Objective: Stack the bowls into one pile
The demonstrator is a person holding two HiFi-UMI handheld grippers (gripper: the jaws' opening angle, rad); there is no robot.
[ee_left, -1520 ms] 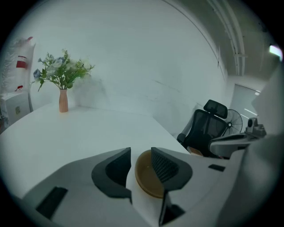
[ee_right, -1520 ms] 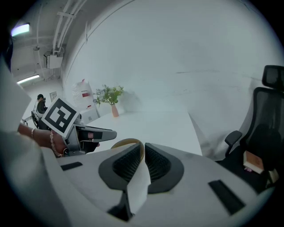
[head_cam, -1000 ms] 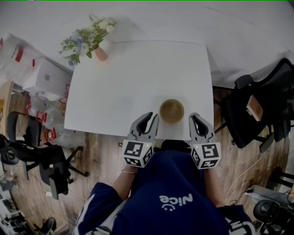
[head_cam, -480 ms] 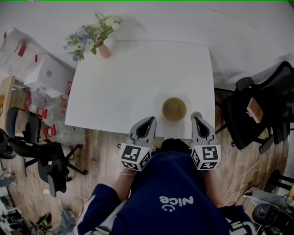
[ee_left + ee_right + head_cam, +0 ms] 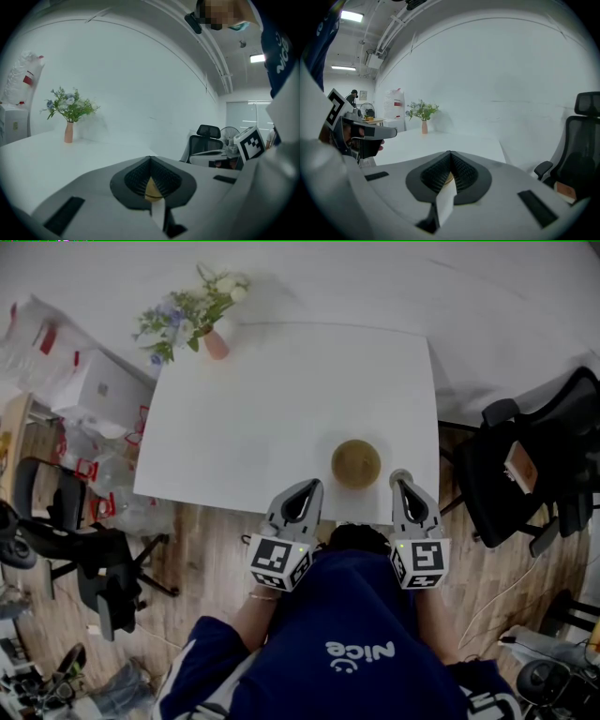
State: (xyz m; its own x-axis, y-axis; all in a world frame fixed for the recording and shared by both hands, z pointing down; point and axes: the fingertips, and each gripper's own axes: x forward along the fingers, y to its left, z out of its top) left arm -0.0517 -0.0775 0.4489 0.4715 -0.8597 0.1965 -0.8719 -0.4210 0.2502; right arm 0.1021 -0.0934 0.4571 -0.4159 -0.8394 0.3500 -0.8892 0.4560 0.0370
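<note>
A golden-brown bowl (image 5: 356, 463) sits near the front edge of the white table (image 5: 272, 409); from above I cannot tell whether others are nested in it. My left gripper (image 5: 313, 485) hangs at the table's front edge, left of the bowl and apart from it, with its jaws shut on nothing. My right gripper (image 5: 401, 478) is just right of the bowl, jaws shut and nothing held. In the left gripper view the tips (image 5: 150, 158) meet, and a sliver of bowl (image 5: 152, 188) shows behind them. The right gripper view shows the same: shut tips (image 5: 450, 153) and a sliver of bowl (image 5: 448, 178).
A pink vase of flowers (image 5: 214, 341) stands at the table's far left corner. A black office chair (image 5: 525, 474) is to the right of the table and another chair (image 5: 84, 559) to the left. Boxes and bags (image 5: 94, 390) lie on the floor at the left.
The left gripper's jaws have closed from open to shut, with nothing between them. Both grippers stay at the table's front edge beside the bowl.
</note>
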